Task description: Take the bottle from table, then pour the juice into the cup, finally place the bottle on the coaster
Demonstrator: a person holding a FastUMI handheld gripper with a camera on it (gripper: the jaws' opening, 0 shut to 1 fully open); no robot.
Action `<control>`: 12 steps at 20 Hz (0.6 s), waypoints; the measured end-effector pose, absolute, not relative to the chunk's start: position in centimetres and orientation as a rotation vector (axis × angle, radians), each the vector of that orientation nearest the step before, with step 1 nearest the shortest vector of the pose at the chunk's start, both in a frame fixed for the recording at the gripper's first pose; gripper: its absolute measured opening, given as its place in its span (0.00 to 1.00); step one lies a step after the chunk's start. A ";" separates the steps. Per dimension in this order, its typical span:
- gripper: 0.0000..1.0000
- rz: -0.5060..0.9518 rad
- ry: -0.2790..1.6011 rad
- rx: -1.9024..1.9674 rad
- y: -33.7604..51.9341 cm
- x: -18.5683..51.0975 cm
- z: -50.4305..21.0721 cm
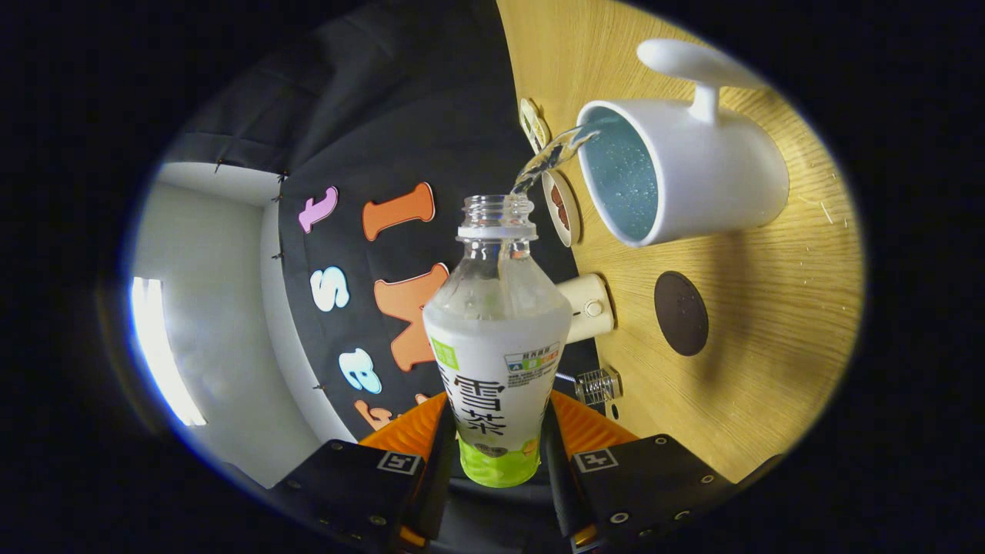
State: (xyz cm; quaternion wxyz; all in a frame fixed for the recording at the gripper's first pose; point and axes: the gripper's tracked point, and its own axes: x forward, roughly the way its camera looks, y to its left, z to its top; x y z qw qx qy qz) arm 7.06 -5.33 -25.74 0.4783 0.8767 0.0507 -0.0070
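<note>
Gripper view: my tool (496, 450) clamps the bottle (496, 338), tipped so juice (550, 158) arcs into the cup (677, 173) on the tabletop (769, 323). I should hold the tilt steady; the coaster (681, 313) waits beside the cup.

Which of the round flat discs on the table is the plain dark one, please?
The dark coaster lying alone just beyond the cup; the other discs are pale-rimmed and sit by the wall.

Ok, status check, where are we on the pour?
Gripper shut on bottle, tipped toward the cup. Clear stream running from the bottle mouth into white cup. Dark round coaster bare beside the cup. Nothing blocking.
</note>
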 end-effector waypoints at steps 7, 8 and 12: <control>0.57 -0.018 0.107 2.193 -5.5 7.2 -25.4; 0.57 -0.018 0.105 2.201 -5.7 7.2 -25.4; 0.57 -0.010 0.078 2.229 -5.9 7.1 -24.4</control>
